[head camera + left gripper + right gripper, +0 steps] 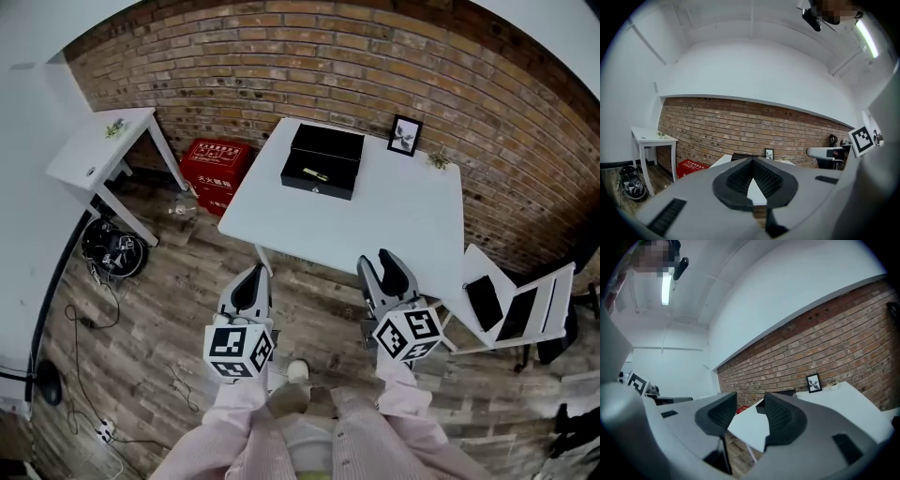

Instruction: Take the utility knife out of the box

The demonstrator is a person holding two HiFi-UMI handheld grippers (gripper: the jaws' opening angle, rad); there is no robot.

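Observation:
An open black box [322, 161] stands toward the far side of the white table [394, 220], and a yellowish utility knife [315, 175] lies inside it. Both grippers are held over the wooden floor, short of the table's near edge and pointing at it. My left gripper [251, 272] has its fingertips touching, with nothing between them [751, 161]. My right gripper [382, 261] is open and empty, with a clear gap between its pads [750, 398]. The box [741, 156] shows far ahead in the left gripper view, and in the right gripper view the box [785, 392] sits just past the right jaw.
A small picture frame [405, 135] and a tiny plant [438, 160] stand at the table's far right. A red crate [216, 167] and a white side table [98, 150] are on the left. Black gear with cables [112, 248] lies on the floor. A white chair [520, 309] is on the right.

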